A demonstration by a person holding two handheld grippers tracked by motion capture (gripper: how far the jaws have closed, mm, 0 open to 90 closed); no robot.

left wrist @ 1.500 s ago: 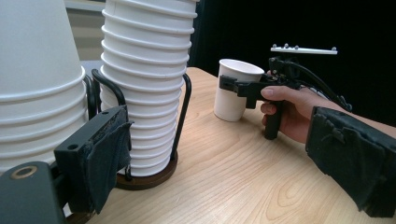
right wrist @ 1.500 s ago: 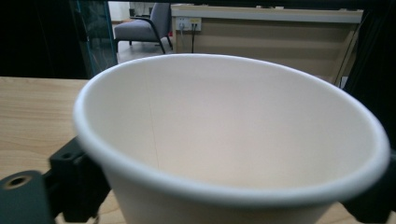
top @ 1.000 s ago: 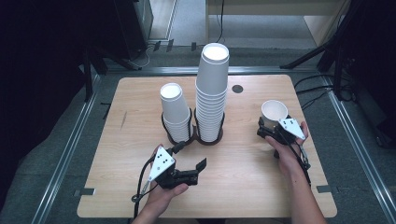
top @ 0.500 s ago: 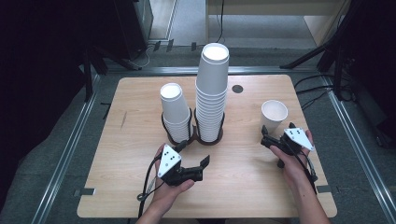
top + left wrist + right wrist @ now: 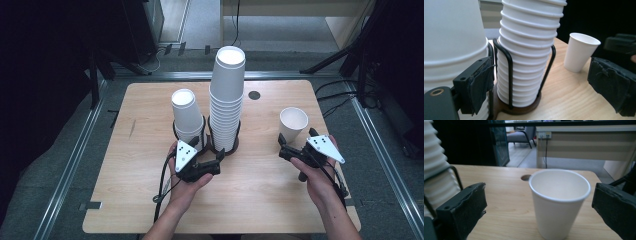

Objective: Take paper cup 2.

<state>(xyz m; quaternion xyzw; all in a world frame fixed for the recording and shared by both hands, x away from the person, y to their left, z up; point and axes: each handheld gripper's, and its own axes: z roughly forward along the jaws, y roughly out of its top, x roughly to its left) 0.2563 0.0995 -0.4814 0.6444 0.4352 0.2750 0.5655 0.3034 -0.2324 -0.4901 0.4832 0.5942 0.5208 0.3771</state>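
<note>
High view: single white paper cup [image 5: 293, 123] stands upright on the light wooden tabletop [image 5: 250, 195], right of the tall stack of white paper cups [image 5: 227, 100] and the shorter stack of white paper cups [image 5: 186, 116], both in a black wire holder [image 5: 220, 148].

Right tool [image 5: 283, 146] sits just beside the single cup, not touching it. Right gripper view adds: jaws wide apart, cup between them, gaps on both sides; round hole in the tabletop [image 5: 525, 177] behind it.

Left tool [image 5: 218, 159] sits near the holder's base. Left gripper view adds: jaws apart, nothing held, tall stack between them; the 2nd tool's black body [image 5: 620, 43] at far right.
</note>
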